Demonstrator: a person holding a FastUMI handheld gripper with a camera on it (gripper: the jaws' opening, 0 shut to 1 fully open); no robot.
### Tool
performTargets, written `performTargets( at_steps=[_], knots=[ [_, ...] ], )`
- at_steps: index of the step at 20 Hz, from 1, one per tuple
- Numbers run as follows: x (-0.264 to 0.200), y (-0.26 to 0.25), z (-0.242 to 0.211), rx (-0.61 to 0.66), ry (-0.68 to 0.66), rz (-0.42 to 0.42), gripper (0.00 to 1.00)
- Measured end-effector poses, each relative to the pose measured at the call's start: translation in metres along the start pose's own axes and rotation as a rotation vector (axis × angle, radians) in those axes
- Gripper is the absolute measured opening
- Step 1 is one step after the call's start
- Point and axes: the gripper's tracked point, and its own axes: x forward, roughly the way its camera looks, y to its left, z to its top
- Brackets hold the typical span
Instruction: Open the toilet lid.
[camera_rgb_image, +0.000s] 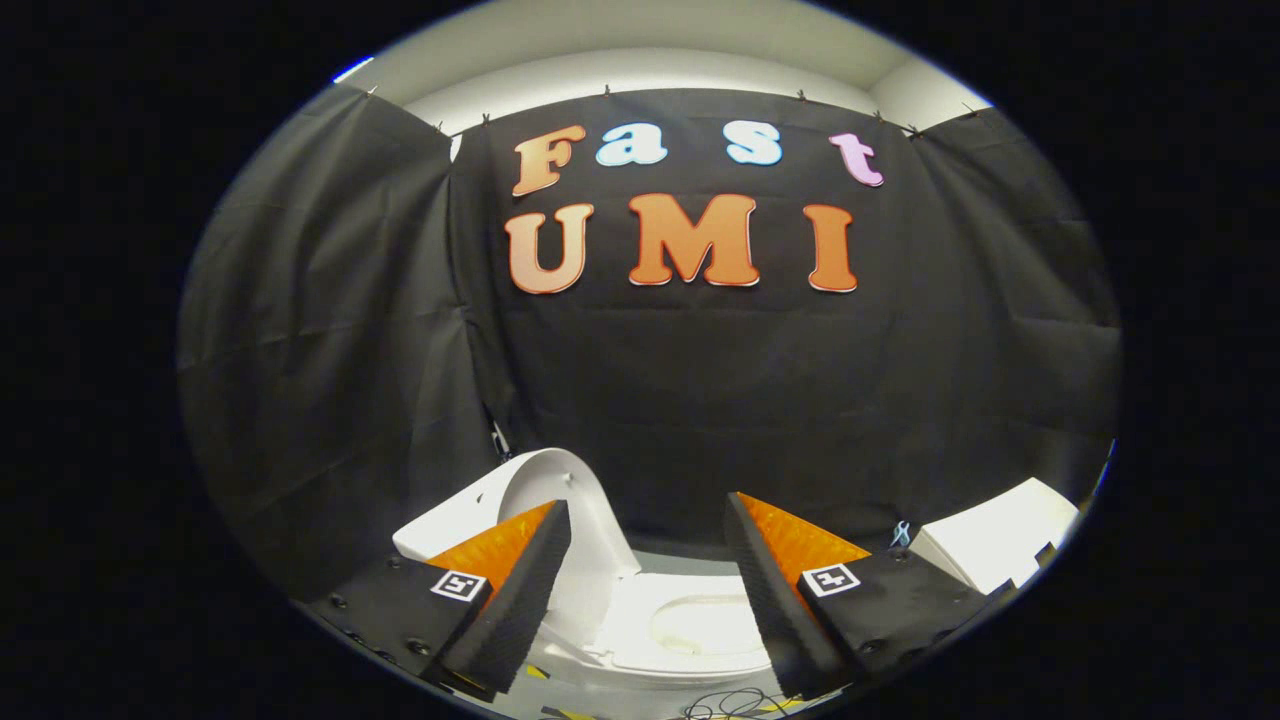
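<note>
A white toilet stands low down, beyond and below my fingers. Its lid is raised upright at the toilet's left side, leaning back toward the black cloth wall. The seat ring and bowl opening lie exposed between my two fingers. My gripper is open, its fingers spread wide with nothing held between them. The left finger overlaps the raised lid's lower part in the view; I cannot tell whether it touches it.
A white box-like object sits to the right, past the right finger. Black cables lie on the floor in front of the toilet. Black cloth walls close in behind and on both sides.
</note>
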Motion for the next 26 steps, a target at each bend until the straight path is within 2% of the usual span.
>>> performTargets(
  at_steps=[10, 26],
  knots=[
    [-0.026, -0.075, 0.038, -0.007, -0.06, -0.085, 0.99],
    [-0.018, -0.072, 0.029, 0.021, -0.043, -0.074, 0.99]
  ],
)
